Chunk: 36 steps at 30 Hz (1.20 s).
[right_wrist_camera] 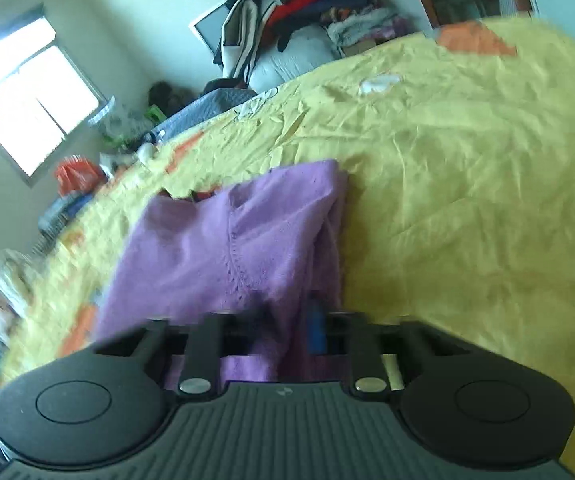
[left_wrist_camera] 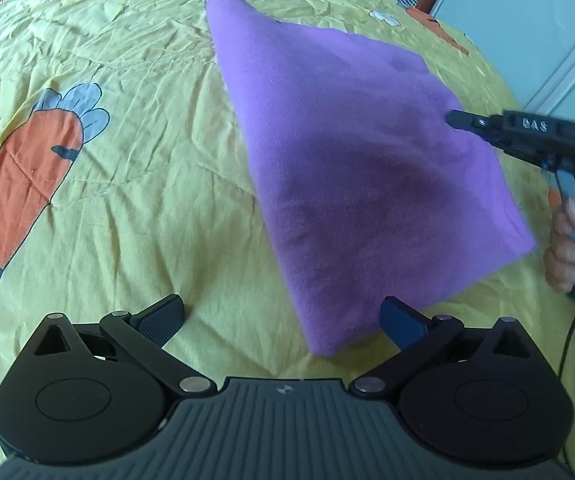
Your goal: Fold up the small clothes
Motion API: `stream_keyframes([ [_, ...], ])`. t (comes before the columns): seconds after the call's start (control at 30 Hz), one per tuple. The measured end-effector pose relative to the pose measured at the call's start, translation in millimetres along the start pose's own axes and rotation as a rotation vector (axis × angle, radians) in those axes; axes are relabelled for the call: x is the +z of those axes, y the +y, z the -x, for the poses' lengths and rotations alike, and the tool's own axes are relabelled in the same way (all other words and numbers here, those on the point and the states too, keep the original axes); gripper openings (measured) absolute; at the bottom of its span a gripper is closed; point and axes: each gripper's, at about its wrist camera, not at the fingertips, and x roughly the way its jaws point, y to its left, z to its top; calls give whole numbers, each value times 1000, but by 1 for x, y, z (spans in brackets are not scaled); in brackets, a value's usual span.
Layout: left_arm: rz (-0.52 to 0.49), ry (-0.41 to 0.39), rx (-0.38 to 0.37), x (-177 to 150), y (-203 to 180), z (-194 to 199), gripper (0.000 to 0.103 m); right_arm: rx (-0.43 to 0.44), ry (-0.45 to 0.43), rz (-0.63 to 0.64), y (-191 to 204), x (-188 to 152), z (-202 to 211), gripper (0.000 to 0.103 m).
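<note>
Over the yellow carrot-printed bed sheet (left_wrist_camera: 127,184), a soft purple knitted garment (left_wrist_camera: 351,168) is held lifted by the right hand-held gripper (right_wrist_camera: 287,320), pressed together on its edge, while the left hand-held gripper (left_wrist_camera: 283,316) is spread and empty beside the near corner. A fold appears to be in progress; next, the lifted edge would need to be carried across and laid down evenly.

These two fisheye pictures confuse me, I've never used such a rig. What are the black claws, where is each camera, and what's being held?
Each picture comes from a camera on a hand-held two-finger gripper, looking along its fingers. The left view shows the left gripper open and empty above a yellow carrot-print bedspread. The purple garment is lifted off the bed. The right gripper enters from the side there, with the person's hand on its handle. The right view shows its jaws shut on the purple cloth.
</note>
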Motion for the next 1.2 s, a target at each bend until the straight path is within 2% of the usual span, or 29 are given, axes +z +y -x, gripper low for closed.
stream_keyframes([
  [0.13,35,-49,8,26,10,7,103,-36,-71,87,18,10,17,7],
  [0.23,72,-124,49,59,19,13,103,-73,-86,106,19,20,20,7],
  [0.3,106,-160,64,86,25,15,102,-98,-62,107,13,21,15,7],
  [0.37,144,-197,25,115,30,13,101,-131,-21,119,6,17,5,9],
  [0.43,162,-207,-3,140,28,10,99,-110,27,103,1,13,-4,11],
  [0.47,176,-211,-41,151,27,6,98,-119,21,93,0,14,-1,22],
  [0.5,184,-211,-82,161,26,2,98,-141,9,92,1,15,2,44],
  [0.53,189,-202,-108,169,25,-3,98,-160,-10,100,4,17,7,52],
  [0.6,226,-169,-153,185,27,-20,97,-174,-83,145,15,22,20,56],
  [0.67,274,-123,-211,195,30,-41,96,-144,-111,219,32,30,24,55],
  [0.73,337,-90,-220,201,38,-60,96,-132,-110,306,53,40,12,55],
  [0.8,343,-86,-181,203,40,-74,95,-151,-91,352,65,54,-8,54],
  [0.87,350,-86,-90,201,44,-84,95,-119,-33,333,66,71,-38,54],
  [0.93,369,-84,-76,197,51,-94,97,-52,8,311,65,79,-62,53],
  [0.97,368,-117,-77,195,54,-92,98,-37,40,314,65,80,-74,52],
  [1.03,344,-131,-37,196,54,-92,96,-75,104,353,67,78,-98,47],
  [1.07,341,-146,3,195,55,-92,93,-134,134,389,64,75,-110,45],
  [1.1,335,-158,41,194,55,-92,93,-169,125,411,61,74,-112,45],
  [1.13,303,-166,73,193,51,-93,93,-183,110,392,53,76,-111,45],
  [1.2,243,-170,190,195,49,-93,89,-202,89,317,37,78,-106,46],
])
